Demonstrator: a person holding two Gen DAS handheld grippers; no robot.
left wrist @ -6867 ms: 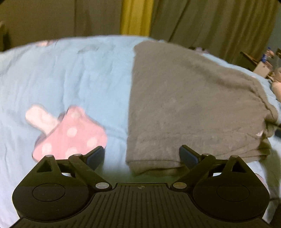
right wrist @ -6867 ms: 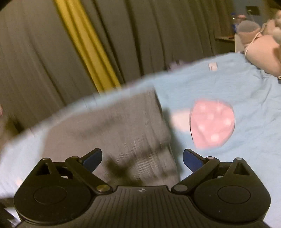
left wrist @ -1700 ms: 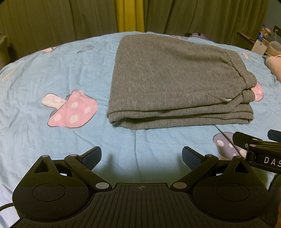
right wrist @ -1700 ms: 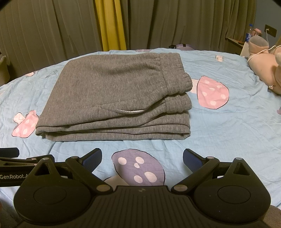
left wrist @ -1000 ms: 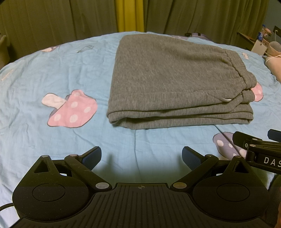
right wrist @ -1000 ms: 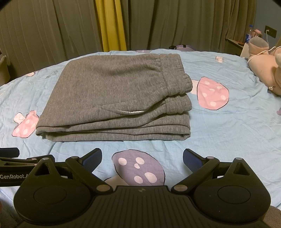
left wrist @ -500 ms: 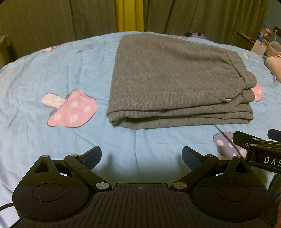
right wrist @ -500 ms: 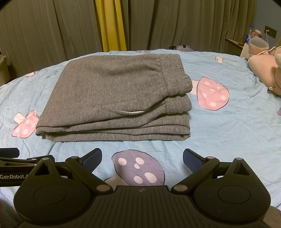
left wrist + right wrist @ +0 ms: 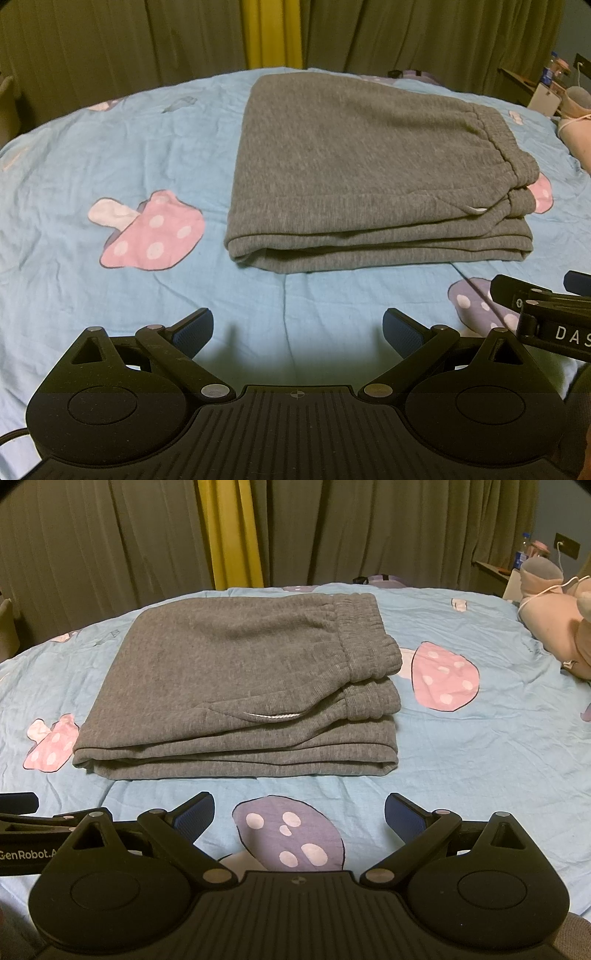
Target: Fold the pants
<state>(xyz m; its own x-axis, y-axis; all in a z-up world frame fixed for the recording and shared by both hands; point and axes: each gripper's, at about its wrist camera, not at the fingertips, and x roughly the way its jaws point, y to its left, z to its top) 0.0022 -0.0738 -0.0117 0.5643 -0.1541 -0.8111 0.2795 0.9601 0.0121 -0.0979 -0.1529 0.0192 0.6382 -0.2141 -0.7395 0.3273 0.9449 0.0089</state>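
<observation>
Two black hand-held grippers, ours, hang side by side above the bed. Left gripper (image 9: 297,328): fingers spread wide, nothing between them. Right gripper (image 9: 299,812): likewise spread and empty. We note the grey knit pants (image 9: 240,686) folded into a layered rectangle, lying flat on the light-blue mushroom-print bedsheet (image 9: 480,757) just ahead of both grippers, apart from them, elastic waistband toward the right. Olive curtains (image 9: 92,546) behind.

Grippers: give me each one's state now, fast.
Left gripper: open, holding nothing, short of the folded grey sweatpants.
Right gripper: open, holding nothing.
</observation>
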